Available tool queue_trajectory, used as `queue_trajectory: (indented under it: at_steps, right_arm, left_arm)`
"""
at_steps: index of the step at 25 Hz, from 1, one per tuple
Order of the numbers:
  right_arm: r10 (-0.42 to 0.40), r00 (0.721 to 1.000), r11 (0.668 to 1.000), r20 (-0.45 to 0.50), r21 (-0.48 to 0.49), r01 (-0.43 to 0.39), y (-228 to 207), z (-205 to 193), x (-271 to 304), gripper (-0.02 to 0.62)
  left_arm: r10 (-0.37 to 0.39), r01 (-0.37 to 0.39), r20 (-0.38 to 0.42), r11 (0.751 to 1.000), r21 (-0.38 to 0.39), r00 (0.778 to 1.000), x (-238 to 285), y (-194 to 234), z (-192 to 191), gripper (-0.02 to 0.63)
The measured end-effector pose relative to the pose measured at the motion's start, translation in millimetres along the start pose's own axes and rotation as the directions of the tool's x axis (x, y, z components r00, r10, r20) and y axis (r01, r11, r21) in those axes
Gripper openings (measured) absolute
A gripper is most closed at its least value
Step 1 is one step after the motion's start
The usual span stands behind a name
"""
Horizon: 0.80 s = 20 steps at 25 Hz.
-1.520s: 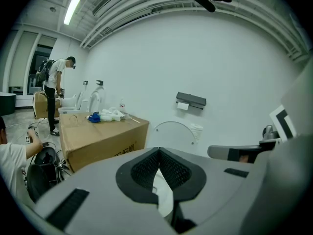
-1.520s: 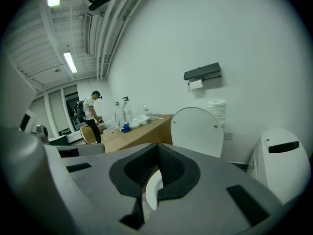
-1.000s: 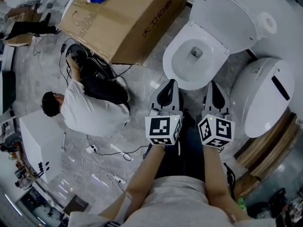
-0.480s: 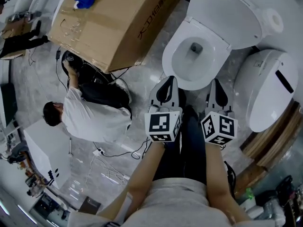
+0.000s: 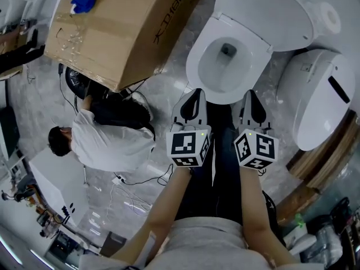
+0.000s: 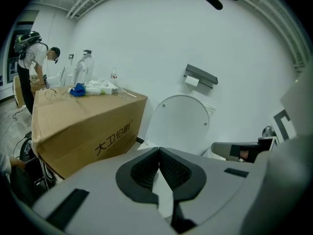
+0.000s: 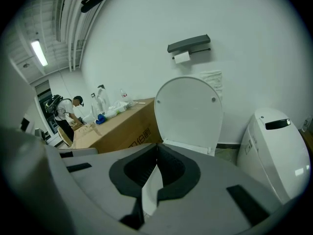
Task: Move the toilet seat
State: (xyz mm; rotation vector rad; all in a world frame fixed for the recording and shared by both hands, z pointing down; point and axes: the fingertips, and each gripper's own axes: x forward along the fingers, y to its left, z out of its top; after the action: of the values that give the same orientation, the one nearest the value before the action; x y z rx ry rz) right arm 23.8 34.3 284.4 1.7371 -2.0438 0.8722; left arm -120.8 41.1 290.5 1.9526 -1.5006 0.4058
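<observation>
White ceramic toilet [image 5: 225, 66] ahead of the grey, black-padded left gripper [image 5: 197, 91] and right gripper [image 5: 248, 93] with black-and-white marker cubes [image 5: 187, 145]; brown cardboard box [image 5: 118, 27] to their left, on grey marbled floor tiles [image 5: 171, 66].

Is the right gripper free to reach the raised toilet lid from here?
Probably yes: nothing stands between the right gripper and the raised toilet lid, only the open bowl. Its shut jaws must open first.

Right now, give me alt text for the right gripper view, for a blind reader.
The right gripper, jaws shut and empty, faces a white toilet lid standing upright. A cardboard box sits to its left, a second white toilet to its right.
</observation>
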Motion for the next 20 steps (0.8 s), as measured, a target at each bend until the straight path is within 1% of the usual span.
queue_trajectory:
  at_steps: [3, 6, 8, 10, 12, 16, 18, 20]
  right_arm:
    - [-0.006, 1.0, 1.0, -0.029, 0.016, 0.006, -7, -13, 6, 0.017]
    - [0.006, 0.998, 0.999, -0.069, 0.036, -0.004, -12, -29, 15, 0.017]
    - [0.007, 0.995, 0.999, -0.1, 0.043, -0.003, -16, -44, 19, 0.017]
    - [-0.002, 0.992, 0.999, -0.126, 0.035, 0.007, -22, -57, 23, 0.017]
    - [-0.005, 0.99, 0.998, -0.14, 0.055, 0.013, -29, -69, 28, 0.017]
    - [-0.007, 0.984, 0.99, -0.177, 0.137, 0.032, -47, -94, 38, 0.018]
    - [-0.006, 0.98, 0.99, -0.199, 0.136, 0.033, -52, -107, 46, 0.018]
    - [-0.001, 0.974, 0.992, -0.225, 0.122, 0.029, -57, -122, 54, 0.018]
  left_arm:
    - [0.005, -0.006, -0.029, 1.0, -0.012, 1.0, 8, 3, -13, 0.014]
    - [0.017, -0.018, -0.048, 1.0, -0.022, 0.999, 17, 8, -24, 0.014]
    - [0.021, -0.024, -0.059, 0.998, -0.055, 0.998, 21, 10, -34, 0.014]
    - [0.029, -0.037, -0.07, 0.994, -0.105, 0.997, 27, 14, -46, 0.014]
    - [0.048, -0.06, -0.09, 0.99, -0.128, 0.995, 35, 18, -59, 0.014]
    - [0.061, -0.078, -0.145, 0.99, -0.114, 0.988, 48, 22, -87, 0.014]
    - [0.067, -0.088, -0.184, 0.99, -0.111, 0.981, 55, 28, -104, 0.014]
    - [0.07, -0.1, -0.225, 0.987, -0.125, 0.972, 61, 34, -121, 0.015]
